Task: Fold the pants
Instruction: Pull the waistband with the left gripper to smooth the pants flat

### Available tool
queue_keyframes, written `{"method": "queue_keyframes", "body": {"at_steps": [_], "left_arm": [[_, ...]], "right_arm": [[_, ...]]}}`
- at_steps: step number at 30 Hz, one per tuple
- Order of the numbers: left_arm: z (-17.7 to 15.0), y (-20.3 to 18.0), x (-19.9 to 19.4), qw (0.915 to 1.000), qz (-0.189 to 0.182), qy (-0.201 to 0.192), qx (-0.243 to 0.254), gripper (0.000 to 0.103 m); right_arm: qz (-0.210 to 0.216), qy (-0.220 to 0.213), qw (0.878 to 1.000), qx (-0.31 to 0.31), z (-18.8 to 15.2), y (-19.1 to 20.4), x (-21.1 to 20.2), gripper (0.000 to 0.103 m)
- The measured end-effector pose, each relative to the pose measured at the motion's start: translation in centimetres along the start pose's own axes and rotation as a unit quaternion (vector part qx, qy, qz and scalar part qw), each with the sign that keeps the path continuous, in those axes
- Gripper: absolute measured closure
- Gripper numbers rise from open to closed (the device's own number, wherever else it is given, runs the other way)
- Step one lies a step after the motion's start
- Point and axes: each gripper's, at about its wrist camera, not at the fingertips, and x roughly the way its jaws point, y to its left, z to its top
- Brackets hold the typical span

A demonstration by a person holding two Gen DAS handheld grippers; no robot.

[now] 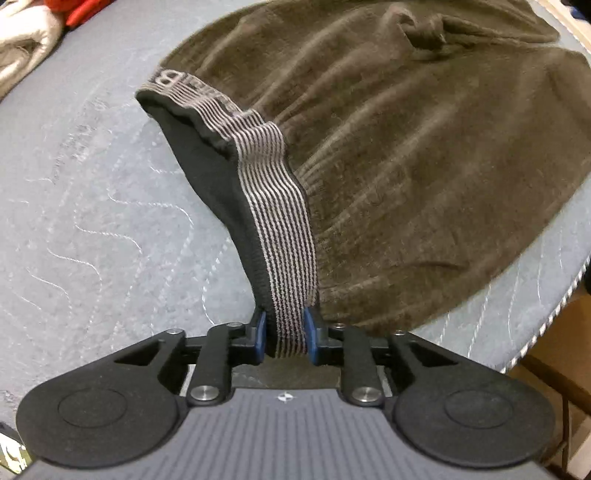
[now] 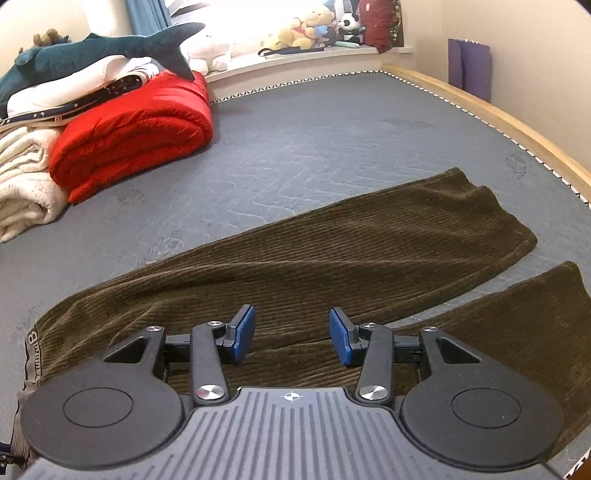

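Item, nearest: left gripper (image 1: 284, 339), blue pads clamped on the striped elastic waistband (image 1: 284, 236) of the pants (image 1: 424, 155); the band runs up out of the jaws as a taut, raised strip, its black inner lining showing on the left side. Item: right gripper (image 2: 291, 338), jaws standing apart with nothing between them, hovering over the upper part of the pants near where the two legs part; whether its fingertips touch the cloth cannot be told. Item: pants, dark olive-brown corduroy, lying on the grey quilted mattress (image 2: 314, 147), waist toward the near left corner, both legs stretched away to the right, the farther leg (image 2: 369, 236) lying nearly flat with soft ridges, the nearer leg (image 2: 517, 325) separated from it by a wedge of bare mattress. Handling note, as judgement: the step in hand appears to be lifting the waist edge to bring one half over the other; the grip is narrow and on elastic alone, so the lift should stay low and slow, and the free right gripper would do well to take hold before the cloth is carried across, keeping the seams aligned. Item, beyond: folded red blanket (image 2: 133, 136), cream bedding (image 2: 26, 192), plush shark (image 2: 92, 48). Item, farthest: soft toys (image 2: 314, 29) on the window ledge.
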Motion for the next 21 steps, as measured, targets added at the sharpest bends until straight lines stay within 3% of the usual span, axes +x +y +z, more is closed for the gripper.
{"method": "queue_keyframes", "body": {"at_steps": [3, 5, 7, 10, 11, 13, 14, 15, 17, 21], "left_arm": [[1.0, 0.2, -2.0, 0.9975, 0.019, -0.068, -0.011, 0.073], [1.7, 0.1, -3.2, 0.9941, -0.008, -0.106, -0.021, 0.073], [2.1, -1.0, -3.6, 0.9914, -0.035, -0.126, 0.000, 0.073], [2.2, -3.8, -2.6, 0.9898, -0.058, -0.106, 0.075, 0.070], [2.1, -4.5, -1.7, 0.9905, -0.055, -0.079, 0.098, 0.066], [1.3, -5.7, 1.8, 0.9900, -0.017, 0.026, 0.138, 0.064], [0.9, -6.2, 2.3, 0.9857, -0.006, 0.033, 0.165, 0.065], [1.1, -6.6, 2.0, 0.9831, -0.001, 0.028, 0.181, 0.065], [2.0, -6.2, 1.3, 0.9888, -0.008, 0.016, 0.148, 0.065], [3.2, -6.3, -0.5, 0.9893, -0.032, -0.038, 0.137, 0.064]], "right_arm": [[0.000, 0.001, 1.000, 0.008, 0.1, -0.2, 0.0, 0.056], [-0.001, 0.000, 1.000, 0.009, 0.1, -0.4, -0.1, 0.056], [-0.003, -0.002, 1.000, 0.007, 0.0, -0.6, -0.2, 0.056], [-0.007, 0.000, 1.000, 0.005, -0.1, -0.8, -0.2, 0.056], [-0.009, 0.001, 1.000, 0.005, -0.1, -0.9, -0.2, 0.056], [-0.010, 0.000, 1.000, 0.006, -0.1, -1.0, -0.3, 0.056], [-0.011, 0.000, 1.000, 0.007, -0.2, -1.1, -0.3, 0.056], [-0.012, 0.001, 1.000, 0.008, -0.2, -1.1, -0.3, 0.055], [-0.011, 0.001, 1.000, 0.012, -0.2, -1.3, -0.4, 0.055], [-0.009, -0.001, 1.000, 0.011, -0.1, -1.4, -0.4, 0.055]]}}
